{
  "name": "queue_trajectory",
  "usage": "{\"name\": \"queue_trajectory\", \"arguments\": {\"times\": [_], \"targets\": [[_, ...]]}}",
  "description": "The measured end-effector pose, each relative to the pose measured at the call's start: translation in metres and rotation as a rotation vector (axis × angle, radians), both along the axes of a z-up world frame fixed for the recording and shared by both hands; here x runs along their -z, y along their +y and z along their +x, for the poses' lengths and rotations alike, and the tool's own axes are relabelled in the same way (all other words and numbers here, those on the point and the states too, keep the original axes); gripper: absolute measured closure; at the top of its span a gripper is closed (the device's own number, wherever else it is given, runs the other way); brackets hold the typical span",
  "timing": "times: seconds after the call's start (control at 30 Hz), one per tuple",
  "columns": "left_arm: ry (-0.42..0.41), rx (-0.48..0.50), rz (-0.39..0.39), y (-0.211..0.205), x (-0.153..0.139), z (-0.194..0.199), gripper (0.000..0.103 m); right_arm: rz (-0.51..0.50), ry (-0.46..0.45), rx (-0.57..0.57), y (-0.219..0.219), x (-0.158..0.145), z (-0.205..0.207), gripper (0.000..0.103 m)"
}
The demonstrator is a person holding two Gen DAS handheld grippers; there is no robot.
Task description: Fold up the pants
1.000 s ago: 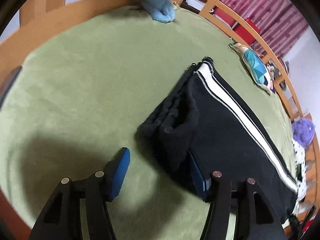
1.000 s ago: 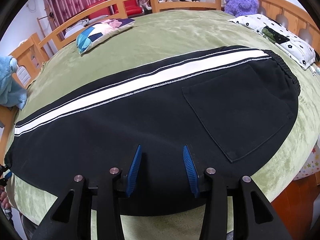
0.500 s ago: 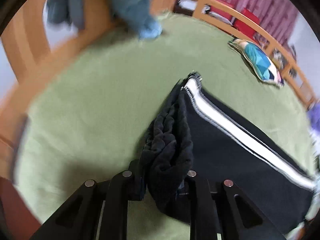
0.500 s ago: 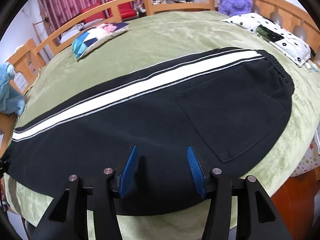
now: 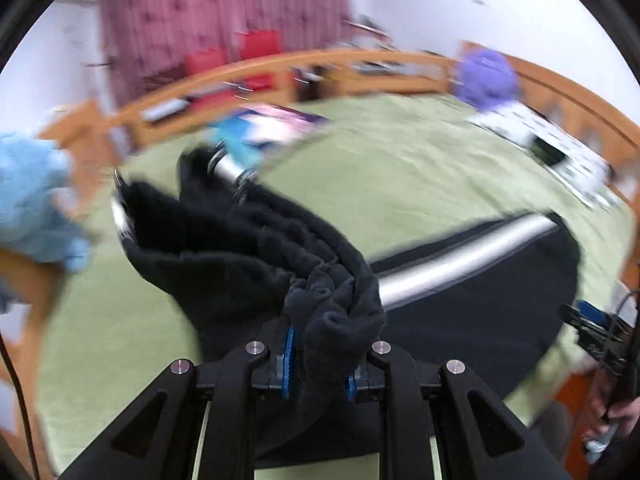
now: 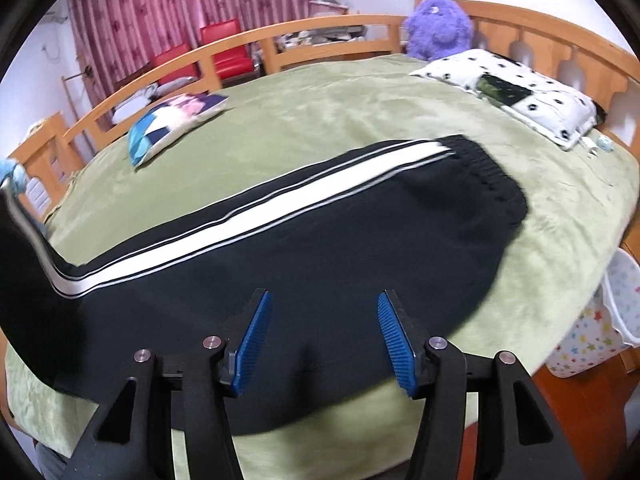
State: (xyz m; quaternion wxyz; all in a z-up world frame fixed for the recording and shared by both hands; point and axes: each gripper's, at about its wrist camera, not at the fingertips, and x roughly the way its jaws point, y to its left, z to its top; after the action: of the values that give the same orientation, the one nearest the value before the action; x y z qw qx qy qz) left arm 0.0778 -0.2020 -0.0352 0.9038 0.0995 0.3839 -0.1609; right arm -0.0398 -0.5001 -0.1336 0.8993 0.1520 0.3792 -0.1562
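The left gripper (image 5: 318,360) is clenching a bunched wad of black fabric, the cuff end of the pants (image 5: 256,264), with its blue pads (image 5: 289,360) pressing in on the cloth from both sides. That end is hanging lifted off the green bedspread (image 5: 400,168) and trailing away toward ten o'clock in the left wrist view, which is heavily blurred (edges are smeared, so fine detail is lost). The white side stripe (image 5: 460,264) is running off toward three o'clock, where the rest of the garment is lying flat.

The right gripper (image 6: 325,340) is standing released: its jaws have just been opening, its blue pads (image 6: 398,342) are set well apart, and no cloth is pinched between them. It is hovering over the near edge of the pants (image 6: 320,248), which are lying spread across the bedspread (image 6: 360,112) with the white stripe (image 6: 260,216) running from about eight o'clock up to two o'clock. At the nine o'clock edge of this view the leg end is curving up off the bed.

Toward eleven o'clock a patterned cushion (image 6: 176,120) is resting on the bedspread; toward one o'clock a purple plush toy (image 6: 438,26) is sitting against the wooden bed rail (image 6: 320,28), with a white dotted pillow (image 6: 516,92) just beside it.
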Motion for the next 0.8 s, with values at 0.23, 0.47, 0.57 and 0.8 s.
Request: {"name": "queue_trajectory", "arguments": {"times": [0.23,0.47,0.57,0.8], "targets": [[0.368,0.114,-0.131,-0.043,0.086,-0.002,0.072,0.016,0.033,-0.029,-0.020,0.018,-0.025,0.045],[0.214,-0.011,-0.176,0.037,0.071,-0.016,0.035,0.116,0.005,-0.149,0.014,0.031,-0.007,0.045],[0.159,-0.094,-0.122,0.075,0.070,-0.018,0.032,0.174,-0.022,-0.228,0.042,0.030,0.012,0.044],[0.180,-0.234,-0.122,0.155,0.093,-0.027,0.032,0.234,-0.022,-0.336,0.107,0.034,0.062,0.032]]}}
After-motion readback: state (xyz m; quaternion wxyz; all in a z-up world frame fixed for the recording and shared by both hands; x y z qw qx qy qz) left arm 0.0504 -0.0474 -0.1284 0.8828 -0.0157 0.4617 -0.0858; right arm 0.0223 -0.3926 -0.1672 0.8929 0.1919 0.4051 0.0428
